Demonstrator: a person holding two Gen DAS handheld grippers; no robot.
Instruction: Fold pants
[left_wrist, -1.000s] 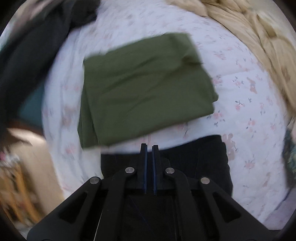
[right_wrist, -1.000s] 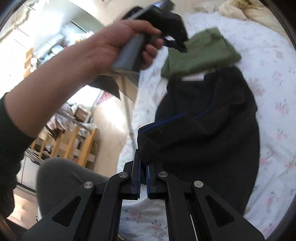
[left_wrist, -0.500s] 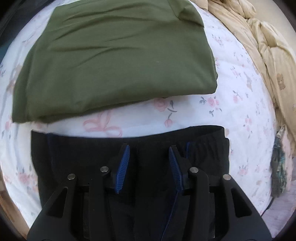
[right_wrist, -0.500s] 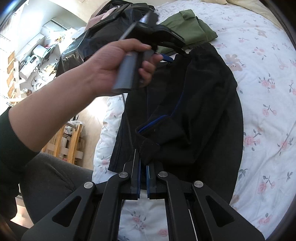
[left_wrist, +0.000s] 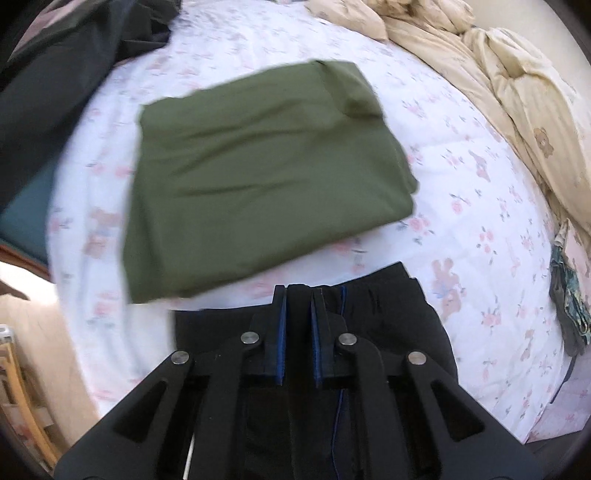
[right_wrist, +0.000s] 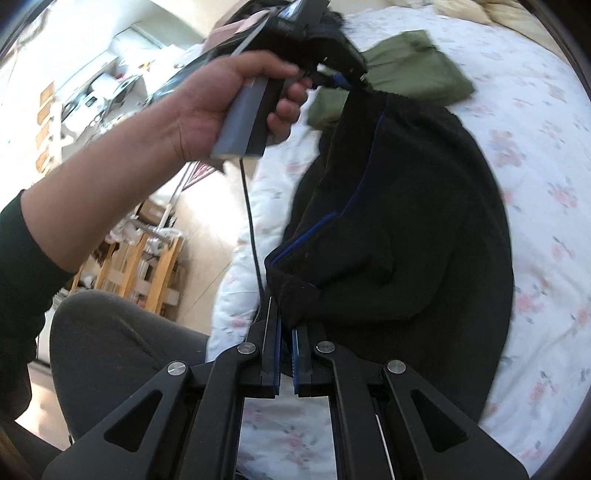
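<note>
Bed edge (right_wrist: 236, 295) drops off left of the black pants (right_wrist: 406, 229); person's knee and floor clutter lie beyond it, so little room that side. Left claw (left_wrist: 297, 295), splayed wide over the waistband half a second ago, is now clenched on the waistband edge and lifted; the far end hangs from it in the right wrist view. Right claw (right_wrist: 286, 325) is clamped on the near hem corner. Both ends gripped: my read is that the fold-over can begin. Folded green garment (left_wrist: 266, 173) sits just beyond the pants, a narrow strip of floral sheet (left_wrist: 480, 229) between. Right of the pants the sheet lies open toward the beige duvet (left_wrist: 517, 85).
</note>
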